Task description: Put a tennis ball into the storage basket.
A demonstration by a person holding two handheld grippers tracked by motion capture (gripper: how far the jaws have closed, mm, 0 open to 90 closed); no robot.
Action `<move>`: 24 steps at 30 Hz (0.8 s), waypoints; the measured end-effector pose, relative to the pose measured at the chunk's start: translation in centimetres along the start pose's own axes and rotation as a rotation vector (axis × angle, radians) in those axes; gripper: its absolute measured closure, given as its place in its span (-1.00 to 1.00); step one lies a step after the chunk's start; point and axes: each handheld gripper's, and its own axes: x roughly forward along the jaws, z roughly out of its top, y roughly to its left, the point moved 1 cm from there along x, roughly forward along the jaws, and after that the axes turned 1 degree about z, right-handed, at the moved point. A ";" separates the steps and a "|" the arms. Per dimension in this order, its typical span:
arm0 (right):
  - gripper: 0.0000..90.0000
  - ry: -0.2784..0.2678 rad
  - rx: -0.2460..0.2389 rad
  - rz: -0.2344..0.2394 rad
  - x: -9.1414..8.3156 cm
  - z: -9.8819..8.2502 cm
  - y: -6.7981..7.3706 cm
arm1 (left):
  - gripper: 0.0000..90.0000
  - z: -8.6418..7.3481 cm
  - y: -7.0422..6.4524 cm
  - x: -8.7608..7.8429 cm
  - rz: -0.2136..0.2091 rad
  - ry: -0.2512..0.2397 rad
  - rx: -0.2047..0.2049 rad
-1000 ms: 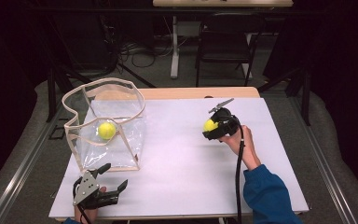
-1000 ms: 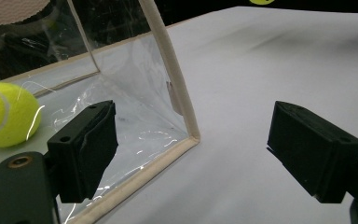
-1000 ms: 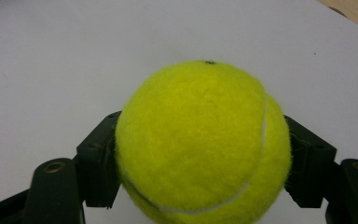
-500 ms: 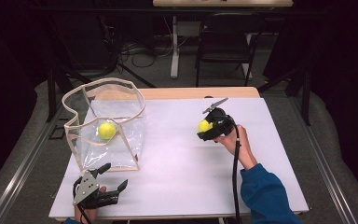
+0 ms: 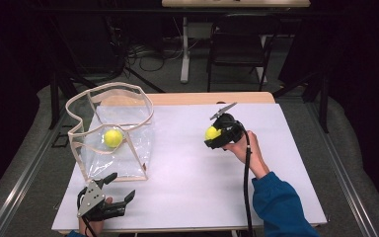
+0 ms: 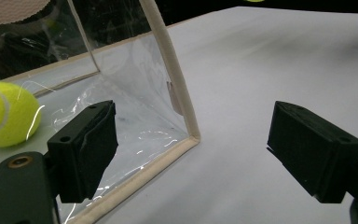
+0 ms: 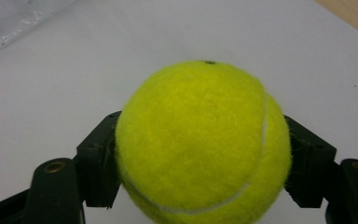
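Held tennis ball (image 7: 204,142) hides right tool's (image 7: 205,154) inner pads; bottom cropped.

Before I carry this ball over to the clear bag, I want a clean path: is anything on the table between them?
Nothing visible: bare white table lies between the held ball in the right gripper and the open-topped bag.

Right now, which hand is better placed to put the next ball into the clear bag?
Probably the right. The right tool is shut on a tennis ball. The left tool rests open, holding nothing, near the clear bag.
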 end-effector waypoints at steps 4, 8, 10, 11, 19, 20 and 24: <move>-0.42 0.000 -0.008 0.006 0.0 0.3 0.2 | -0.65 0.0 0.0 0.0 0.000 0.000 0.000; -0.42 -0.004 -0.014 0.012 0.0 0.5 0.5 | -0.65 0.0 0.0 0.0 0.000 -0.002 0.000; -0.42 -0.011 -0.013 0.013 0.0 0.7 0.6 | -0.65 0.0 0.0 0.0 0.000 -0.003 -0.001; -0.42 -0.007 -0.015 0.015 0.0 0.7 0.6 | -0.65 0.0 0.0 0.0 -0.001 -0.002 0.000; -0.42 -0.013 -0.029 0.024 0.0 1.3 1.1 | -0.65 0.0 -0.1 0.0 0.000 0.000 0.001; -0.42 -0.017 -0.030 0.028 0.0 1.3 1.2 | -0.65 0.0 -0.1 0.0 0.000 0.000 0.000; -0.42 -0.019 -0.038 0.036 0.1 1.6 1.6 | -0.65 0.0 -0.2 0.1 -0.004 -0.001 -0.001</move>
